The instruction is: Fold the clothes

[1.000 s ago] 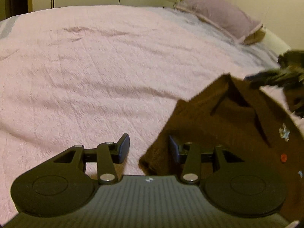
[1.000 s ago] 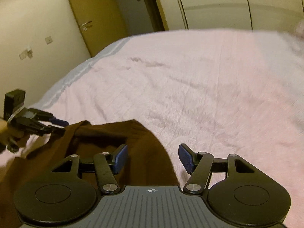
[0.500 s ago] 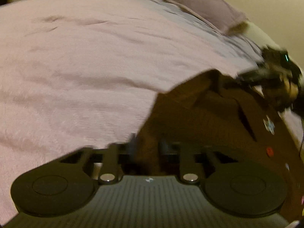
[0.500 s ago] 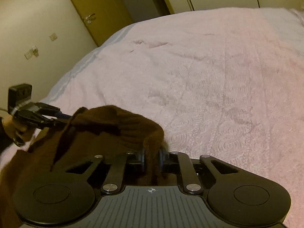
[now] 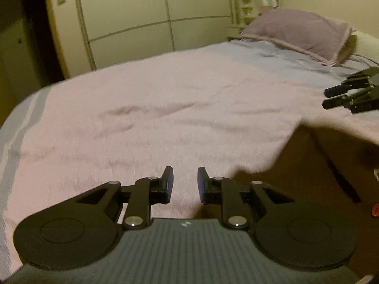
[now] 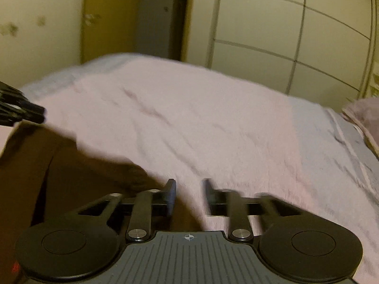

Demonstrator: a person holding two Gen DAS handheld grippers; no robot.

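A dark brown knitted garment (image 5: 315, 172) lies on the pink bedspread (image 5: 165, 108). In the left wrist view it fills the lower right. In the right wrist view the garment (image 6: 59, 161) fills the lower left. My left gripper (image 5: 184, 180) is open and empty, with its right finger at the garment's left edge. My right gripper (image 6: 189, 190) is open and empty, with its left finger at the garment's right corner. Each gripper shows in the other's view, the right gripper (image 5: 331, 98) at the far right and the left gripper (image 6: 35, 114) at the far left.
A mauve pillow (image 5: 300, 33) lies at the head of the bed. Cream wardrobe doors (image 5: 154, 16) stand behind the bed. A wooden door (image 6: 111, 16) and a dark doorway are beyond the bed's foot.
Half a second ago both grippers were shut on the garment's top corners. Now both are open and raised, and the garment lies flat on the bed.
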